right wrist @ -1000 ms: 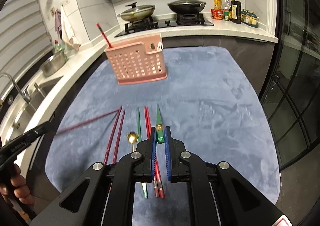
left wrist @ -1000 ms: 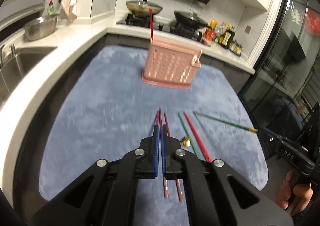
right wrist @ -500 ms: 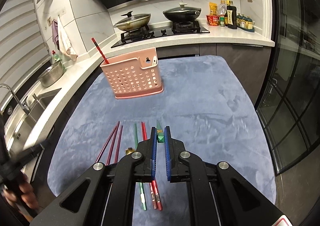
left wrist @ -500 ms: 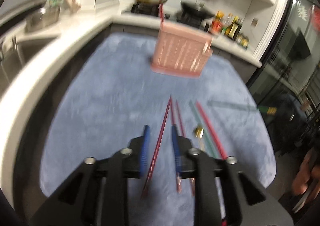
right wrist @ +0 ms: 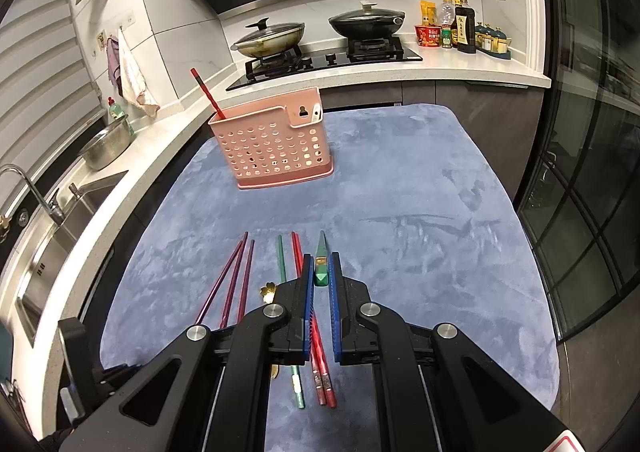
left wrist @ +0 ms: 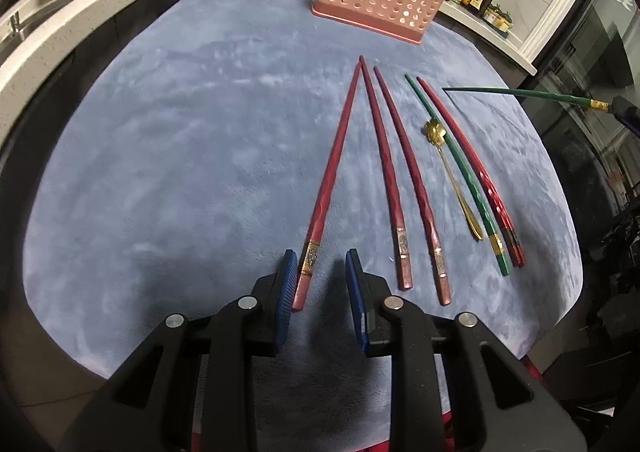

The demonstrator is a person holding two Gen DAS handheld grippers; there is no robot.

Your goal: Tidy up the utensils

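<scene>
My left gripper (left wrist: 322, 272) is open and low over the blue mat (left wrist: 180, 172). A dark red chopstick (left wrist: 332, 168) lies on the mat, its thick end between the pads, close to the left one. Two more dark red chopsticks (left wrist: 400, 180), a gold spoon (left wrist: 436, 130), a green chopstick (left wrist: 456, 164) and red ones (left wrist: 472, 164) lie to its right. My right gripper (right wrist: 321, 258) is shut on a green chopstick (right wrist: 320, 272) and holds it above the mat. The pink perforated basket (right wrist: 276, 148) stands at the mat's far side with one red chopstick (right wrist: 208, 92) in it.
A white counter curves round the left with a sink (right wrist: 52, 220) and a metal bowl (right wrist: 106, 144). Behind the basket is a stove with two lidded pans (right wrist: 272, 36), then bottles (right wrist: 460, 28). A glass door (right wrist: 580, 212) is on the right.
My left gripper opened and sank toward the mat; the dark red chopstick that it held now lies on the mat. The right gripper stayed put, still shut on the green chopstick.
</scene>
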